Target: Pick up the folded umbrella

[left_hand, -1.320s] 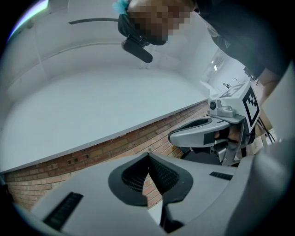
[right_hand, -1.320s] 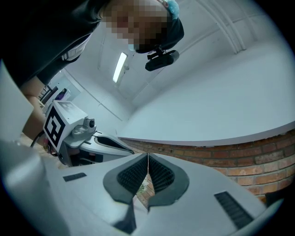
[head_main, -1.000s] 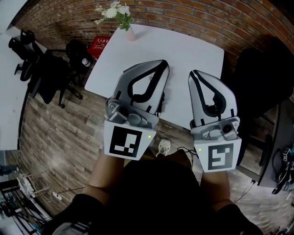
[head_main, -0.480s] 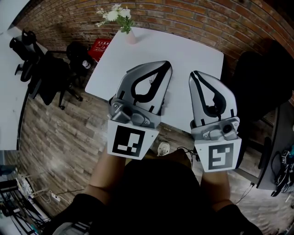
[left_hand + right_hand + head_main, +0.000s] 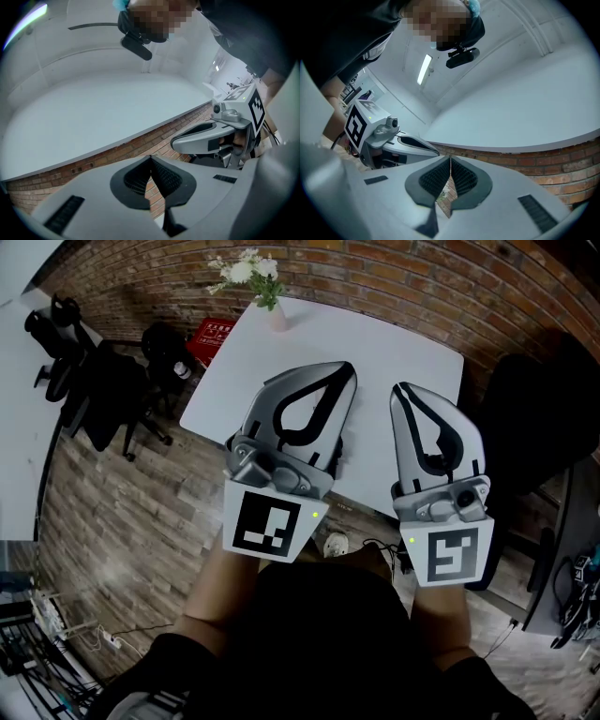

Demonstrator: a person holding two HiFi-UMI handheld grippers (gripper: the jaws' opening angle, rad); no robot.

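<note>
Both tongs, our left gripper (image 5: 347,369) and right gripper (image 5: 397,390), stay closed and empty over the white table (image 5: 394,338), hardly moved. We see no folded umbrella anywhere, so picking hasn't started.

The head view looks steeply down from above the person, close over the left tongs (image 5: 343,371) and right tongs (image 5: 401,390). Beyond them it takes in the white counter (image 5: 394,338), the brick wall (image 5: 422,277) and the wooden floor (image 5: 122,512). The left gripper view sits just behind its own tongs and tilts upward past them to the brick wall and the ceiling (image 5: 103,108). The right gripper view does likewise. Each gripper view catches the other tongs at its edge and the head camera (image 5: 136,47) above. All three views share the brick wall.
</note>
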